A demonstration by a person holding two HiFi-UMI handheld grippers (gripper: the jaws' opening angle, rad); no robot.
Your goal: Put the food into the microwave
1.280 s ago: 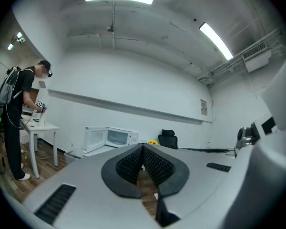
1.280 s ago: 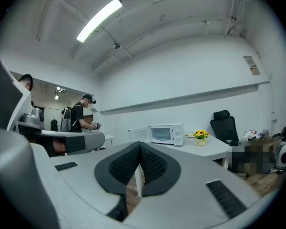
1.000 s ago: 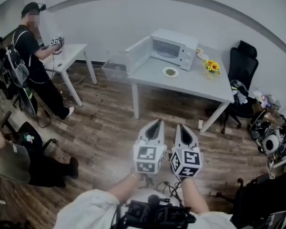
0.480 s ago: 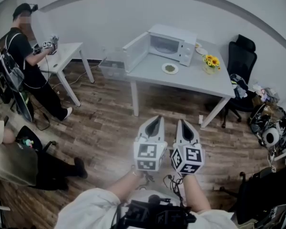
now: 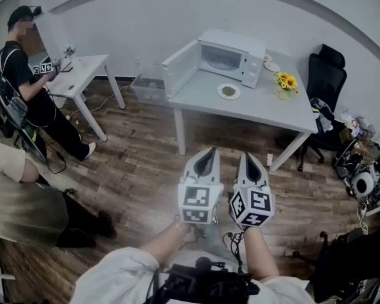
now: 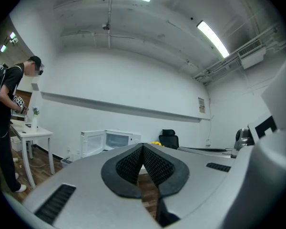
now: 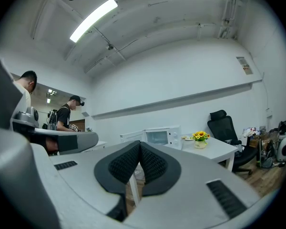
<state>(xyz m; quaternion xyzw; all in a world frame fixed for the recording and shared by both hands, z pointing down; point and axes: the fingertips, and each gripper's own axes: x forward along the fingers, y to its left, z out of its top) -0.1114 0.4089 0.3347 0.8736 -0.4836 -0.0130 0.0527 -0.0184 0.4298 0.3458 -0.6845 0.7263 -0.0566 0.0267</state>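
A white microwave (image 5: 231, 57) stands on a grey table (image 5: 259, 109) across the room, its door (image 5: 180, 69) swung open to the left. In front of it lies a white plate with green food (image 5: 227, 92). The microwave (image 6: 108, 140) also shows in the left gripper view, and the microwave (image 7: 157, 137) in the right gripper view. My left gripper (image 5: 207, 157) and right gripper (image 5: 247, 159) hang side by side over the wooden floor, well short of the table. Both point level toward it, shut and holding nothing.
A pot of yellow flowers (image 5: 284, 85) and small dishes (image 5: 271, 66) sit on the table's right part. A black office chair (image 5: 324, 81) stands to its right. A person (image 5: 31, 87) works at a white desk (image 5: 82, 75) at the left; another person (image 5: 22, 189) is near left. A clear bin (image 5: 149, 92) sits under the door.
Both grippers have advanced together toward the table. The person at the near left has come further into view.
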